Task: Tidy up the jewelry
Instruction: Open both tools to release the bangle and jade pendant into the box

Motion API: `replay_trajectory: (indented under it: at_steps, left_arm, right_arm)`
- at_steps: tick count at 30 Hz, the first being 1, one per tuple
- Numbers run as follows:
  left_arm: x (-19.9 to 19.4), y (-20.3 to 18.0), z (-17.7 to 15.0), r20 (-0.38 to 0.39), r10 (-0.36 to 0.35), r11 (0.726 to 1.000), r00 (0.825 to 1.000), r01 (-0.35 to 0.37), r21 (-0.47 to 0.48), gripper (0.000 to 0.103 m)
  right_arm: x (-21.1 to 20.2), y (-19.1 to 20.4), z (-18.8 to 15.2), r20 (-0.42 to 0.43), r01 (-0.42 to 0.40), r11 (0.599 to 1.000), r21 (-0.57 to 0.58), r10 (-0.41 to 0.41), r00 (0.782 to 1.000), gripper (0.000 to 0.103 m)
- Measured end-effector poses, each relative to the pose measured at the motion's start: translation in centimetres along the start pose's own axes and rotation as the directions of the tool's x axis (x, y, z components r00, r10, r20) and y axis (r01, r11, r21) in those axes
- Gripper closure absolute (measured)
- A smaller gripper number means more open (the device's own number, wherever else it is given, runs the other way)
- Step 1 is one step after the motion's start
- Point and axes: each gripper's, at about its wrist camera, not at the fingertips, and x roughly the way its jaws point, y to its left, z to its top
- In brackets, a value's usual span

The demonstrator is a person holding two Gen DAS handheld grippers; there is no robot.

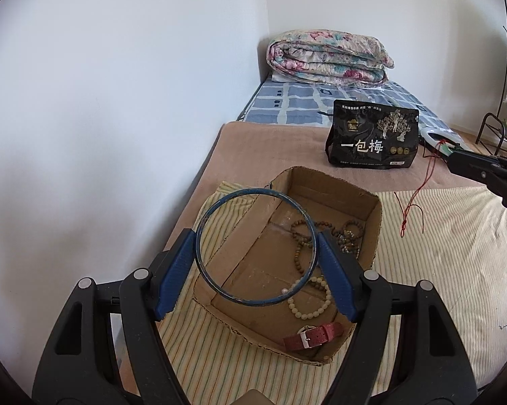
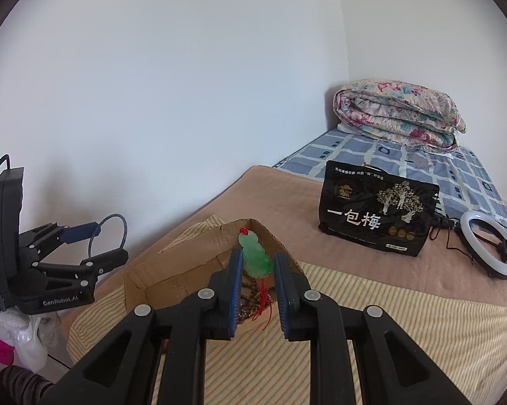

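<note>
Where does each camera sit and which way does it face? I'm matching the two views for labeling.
Left wrist: rides the left gripper, looking down past the blue bangle into the cardboard box.
Right wrist: rides the right gripper, facing the box across the bed, green pendant between its fingers; the left gripper appears at left.
Shared: box, black bag, folded quilt.

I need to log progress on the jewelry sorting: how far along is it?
Done: bead bracelets and a red watch strap already lie in the cardboard box. In hand: the left tool grips a blue bangle above the box; the right tool holds a green pendant with its red cord dangling. Left: dropping both in.
</note>
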Motion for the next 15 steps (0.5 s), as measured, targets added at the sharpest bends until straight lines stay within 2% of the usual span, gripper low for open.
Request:
replay_trajectory:
  at_steps: [15]
  left_arm:
    - [2.6,0.9,-0.4,-0.053,-0.026,0.999,0.998,0.024,-0.032,0.029]
  right_arm:
    - [5.6,1.6,-0.3,-0.071,-0.010,1.000,-0.008,0.009,0.997,0.086]
